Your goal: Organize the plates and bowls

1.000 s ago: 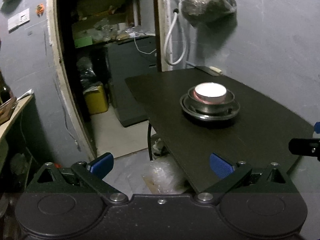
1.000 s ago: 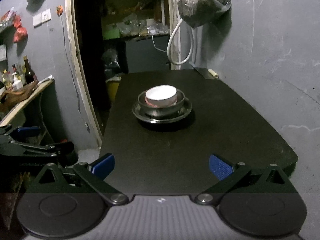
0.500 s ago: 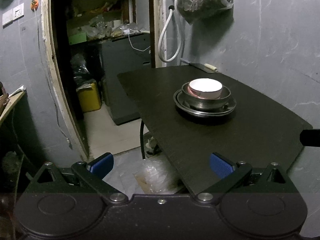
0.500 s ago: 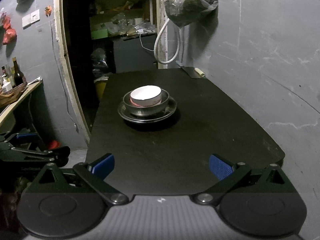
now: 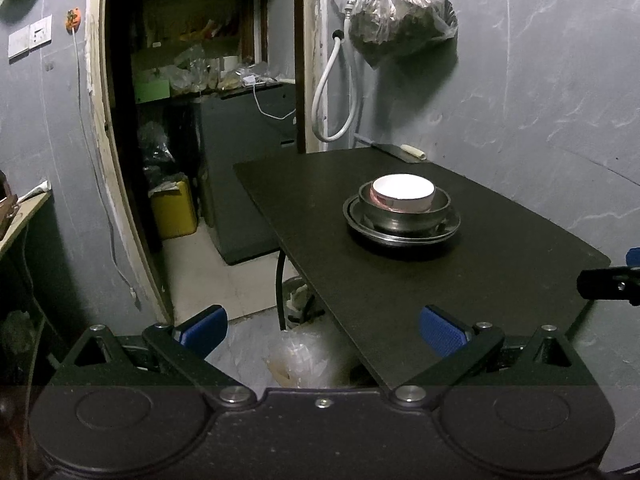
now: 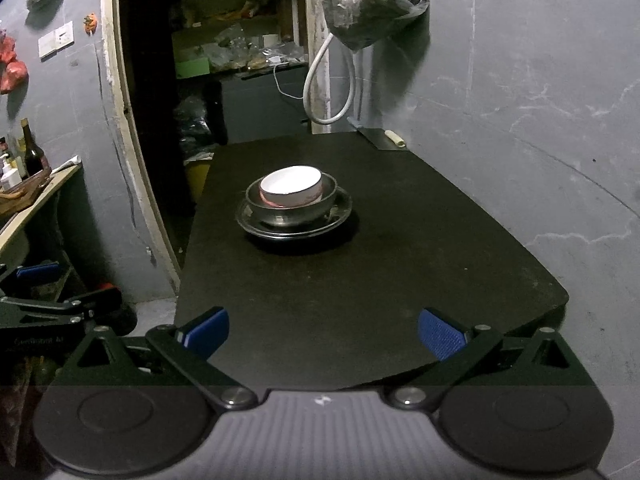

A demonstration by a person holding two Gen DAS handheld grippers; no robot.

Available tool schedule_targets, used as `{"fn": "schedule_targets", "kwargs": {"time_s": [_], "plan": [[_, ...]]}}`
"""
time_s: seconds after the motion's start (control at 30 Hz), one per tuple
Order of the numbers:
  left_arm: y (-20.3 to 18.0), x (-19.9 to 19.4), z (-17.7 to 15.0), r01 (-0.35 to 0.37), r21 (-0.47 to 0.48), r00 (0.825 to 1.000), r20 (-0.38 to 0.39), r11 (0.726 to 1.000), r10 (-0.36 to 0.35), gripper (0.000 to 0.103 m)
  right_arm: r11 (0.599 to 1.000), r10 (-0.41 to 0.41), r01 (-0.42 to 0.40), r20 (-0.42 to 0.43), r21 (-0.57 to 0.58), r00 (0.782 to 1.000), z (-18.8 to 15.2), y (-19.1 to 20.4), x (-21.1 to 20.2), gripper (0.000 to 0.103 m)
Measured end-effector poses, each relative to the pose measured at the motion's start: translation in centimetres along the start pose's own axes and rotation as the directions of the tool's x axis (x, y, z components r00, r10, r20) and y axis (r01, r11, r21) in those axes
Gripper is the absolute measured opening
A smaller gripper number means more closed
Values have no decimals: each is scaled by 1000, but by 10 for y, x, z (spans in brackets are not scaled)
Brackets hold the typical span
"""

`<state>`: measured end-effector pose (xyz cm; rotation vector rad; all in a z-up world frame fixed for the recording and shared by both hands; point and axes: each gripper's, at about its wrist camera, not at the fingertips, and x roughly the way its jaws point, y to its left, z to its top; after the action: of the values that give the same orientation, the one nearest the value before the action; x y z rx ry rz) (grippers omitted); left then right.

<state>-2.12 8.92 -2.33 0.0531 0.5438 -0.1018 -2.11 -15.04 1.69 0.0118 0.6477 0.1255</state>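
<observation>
right wrist view: a white bowl (image 6: 291, 187) is nested in a steel bowl (image 6: 291, 205) on a plate (image 6: 294, 222), mid-worktop (image 6: 360, 280). the right hand-held gripper (image 6: 323, 330) and left hand-held gripper (image 5: 320, 330) are held spread apart, empty, well short of the stack.

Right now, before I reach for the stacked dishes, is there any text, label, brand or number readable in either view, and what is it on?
Faint pale print on the black body of the left claw, seen at the left edge of the right wrist view: too blurred to read.
Small white emblem on the ribbed grey housing of the right claw: a mark, not letters.
Dark glass bottle on the wooden shelf: no legible label.
Nothing else carries readable text.
</observation>
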Motion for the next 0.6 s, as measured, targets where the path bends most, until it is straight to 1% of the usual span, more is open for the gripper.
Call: {"fn": "schedule_targets", "kwargs": {"time_s": [0.2, 0.6], "plan": [[0, -5, 0, -5, 4, 1000, 13, 1000, 5, 102, 1000, 23, -23, -2, -21, 1000, 0, 4, -1, 103], [1, -6, -1, -1, 4, 1000, 10, 1000, 1, 102, 1000, 18, -18, -16, -19, 1000, 1, 5, 2, 103]]}}
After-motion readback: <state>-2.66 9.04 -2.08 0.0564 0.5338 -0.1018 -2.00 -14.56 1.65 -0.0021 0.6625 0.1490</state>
